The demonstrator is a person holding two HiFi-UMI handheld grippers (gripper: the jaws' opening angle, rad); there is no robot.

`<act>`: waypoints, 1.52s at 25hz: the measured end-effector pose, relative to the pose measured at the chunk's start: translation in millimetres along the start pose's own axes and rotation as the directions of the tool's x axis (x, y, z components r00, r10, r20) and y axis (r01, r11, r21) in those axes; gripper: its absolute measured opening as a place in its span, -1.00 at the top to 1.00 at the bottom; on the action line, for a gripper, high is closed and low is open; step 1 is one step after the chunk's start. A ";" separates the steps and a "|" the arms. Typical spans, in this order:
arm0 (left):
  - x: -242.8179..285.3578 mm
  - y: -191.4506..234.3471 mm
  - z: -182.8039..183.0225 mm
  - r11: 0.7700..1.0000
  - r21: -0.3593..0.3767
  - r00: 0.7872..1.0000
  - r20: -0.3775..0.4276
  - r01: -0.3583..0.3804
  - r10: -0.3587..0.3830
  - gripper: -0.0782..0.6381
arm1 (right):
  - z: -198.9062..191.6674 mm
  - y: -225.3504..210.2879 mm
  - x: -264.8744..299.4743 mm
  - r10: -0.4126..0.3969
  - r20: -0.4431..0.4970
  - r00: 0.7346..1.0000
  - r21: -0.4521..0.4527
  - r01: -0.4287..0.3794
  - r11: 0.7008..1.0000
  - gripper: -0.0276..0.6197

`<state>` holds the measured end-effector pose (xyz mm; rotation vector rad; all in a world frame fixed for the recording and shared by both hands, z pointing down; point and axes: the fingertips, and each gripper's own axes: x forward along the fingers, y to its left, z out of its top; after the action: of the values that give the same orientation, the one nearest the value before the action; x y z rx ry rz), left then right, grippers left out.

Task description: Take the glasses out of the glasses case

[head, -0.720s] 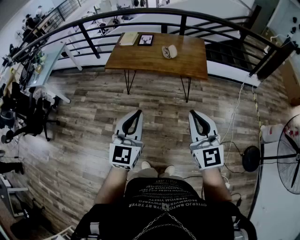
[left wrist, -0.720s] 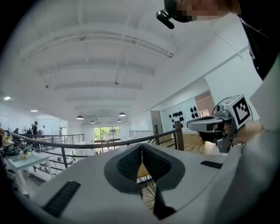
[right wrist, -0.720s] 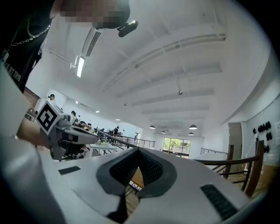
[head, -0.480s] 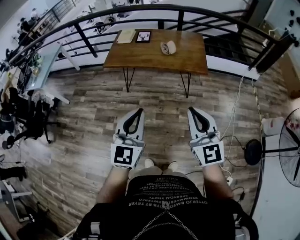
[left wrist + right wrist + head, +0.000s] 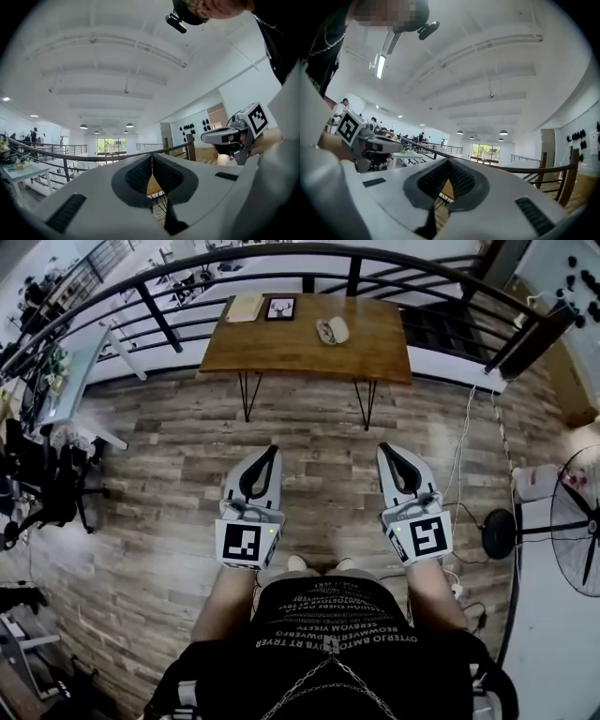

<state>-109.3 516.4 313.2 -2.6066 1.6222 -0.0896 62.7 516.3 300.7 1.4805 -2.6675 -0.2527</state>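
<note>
Two hand-held grippers are in play, and neither has reached the work; as far as the views show, none of the task is done. The left hand-held gripper (image 5: 273, 450) and the right hand-held gripper (image 5: 382, 448) are held level in front of the person's waist, over the wooden floor (image 5: 187, 474), both pointing toward 12 o'clock. In each gripper view the jaws are pressed together with nothing between them.

The glasses case (image 5: 331, 331) lies on the tabletop (image 5: 375, 352), far off at 12 o'clock in the head view and well apart from both grippers. It sits near the tabletop's far edge, a little right of its middle. It is too small to tell whether it is closed or already lying open, or whether the glasses are inside. At its 9 o'clock sit a framed picture (image 5: 281, 307) and a pale pad (image 5: 245, 307).

By my judgement every step is left: getting to the tabletop, steadying the case, opening it if it is closed, and lifting the glasses out.
</note>
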 end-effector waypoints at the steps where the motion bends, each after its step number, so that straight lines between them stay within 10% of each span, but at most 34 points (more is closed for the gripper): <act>1: -1.4 4.2 -0.2 1.000 -0.004 1.000 0.001 0.003 -0.003 0.70 | 0.7 4.3 1.0 -0.003 -0.002 1.000 -0.003 0.003 1.000 0.87; 14: -19.6 30.9 -11.0 0.997 -0.059 0.999 0.018 0.044 -0.043 0.70 | -1.9 40.9 -0.9 -0.041 -0.034 0.999 -0.014 0.041 0.999 0.87; 38: 99.2 10.4 -31.8 0.998 -0.030 0.996 -0.064 0.064 -0.065 0.70 | -41.1 -63.6 61.0 0.000 -0.038 0.999 0.062 0.002 0.998 0.87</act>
<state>-77.5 421.9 345.1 -2.7050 1.5703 -0.1582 89.7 427.2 328.9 1.4886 -2.6679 -0.1417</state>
